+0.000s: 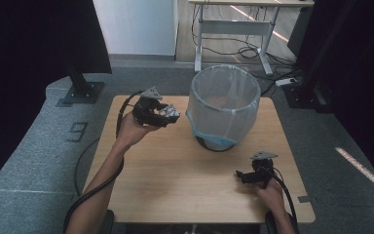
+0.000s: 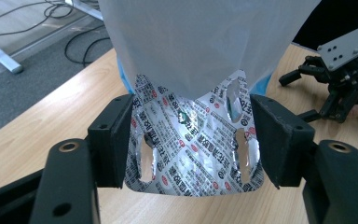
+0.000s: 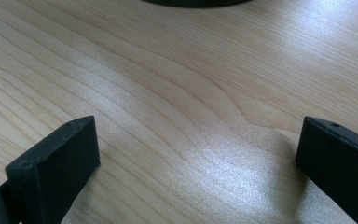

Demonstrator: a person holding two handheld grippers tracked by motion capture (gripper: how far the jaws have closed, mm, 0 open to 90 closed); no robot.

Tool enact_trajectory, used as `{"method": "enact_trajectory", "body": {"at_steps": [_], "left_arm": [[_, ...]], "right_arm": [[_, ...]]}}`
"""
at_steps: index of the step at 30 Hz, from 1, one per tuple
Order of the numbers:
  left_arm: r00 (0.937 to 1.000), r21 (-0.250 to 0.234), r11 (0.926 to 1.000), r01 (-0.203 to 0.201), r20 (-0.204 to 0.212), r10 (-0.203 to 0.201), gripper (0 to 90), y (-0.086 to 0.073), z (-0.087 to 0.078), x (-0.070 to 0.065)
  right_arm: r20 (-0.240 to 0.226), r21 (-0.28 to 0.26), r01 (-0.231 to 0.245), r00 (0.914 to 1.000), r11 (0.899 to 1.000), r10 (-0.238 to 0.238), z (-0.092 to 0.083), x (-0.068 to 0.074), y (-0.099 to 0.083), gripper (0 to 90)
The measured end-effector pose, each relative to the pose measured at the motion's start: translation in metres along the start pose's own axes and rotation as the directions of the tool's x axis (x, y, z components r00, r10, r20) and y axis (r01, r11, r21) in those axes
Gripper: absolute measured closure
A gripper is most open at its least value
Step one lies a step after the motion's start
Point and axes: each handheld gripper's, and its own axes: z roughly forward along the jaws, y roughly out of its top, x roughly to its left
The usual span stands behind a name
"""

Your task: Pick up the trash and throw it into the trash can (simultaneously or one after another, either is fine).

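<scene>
The left tool (image 1: 168, 114) is clamped on an empty foil blister pack (image 2: 193, 140), held above the desk (image 1: 175, 180) just left of the lined bin (image 1: 224, 105); the right tool (image 1: 246, 175) rests wide open, empty

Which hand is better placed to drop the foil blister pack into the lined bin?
Left. The left gripper is shut on the blister pack, raised beside the bin. The right gripper sits open and empty on the table.

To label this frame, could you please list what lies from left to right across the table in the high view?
Left gripper holding a foil blister pack → lined waste bin → right gripper.
</scene>
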Motion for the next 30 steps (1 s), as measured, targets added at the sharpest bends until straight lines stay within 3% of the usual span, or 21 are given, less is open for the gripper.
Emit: {"method": "enact_trajectory", "body": {"at_steps": [18, 30], "left_arm": [[0.9998, -0.034, 0.9993, -0.019, -0.01, 0.018, 35.1, 0.045, -0.022, -0.001], [0.9993, -0.049, 0.9981, -0.036, 0.009, 0.036, 35.0, 0.075, -0.024, -0.006]], "right_arm": [[-0.001, 0.0, -0.002, 1.0, 1.0, 0.002, 0.0, 0.0, 0.0, 0.0], [-0.001, 0.001, -0.001, 1.0, 1.0, 0.001, 0.0, 0.0, 0.0, 0.0]]}}
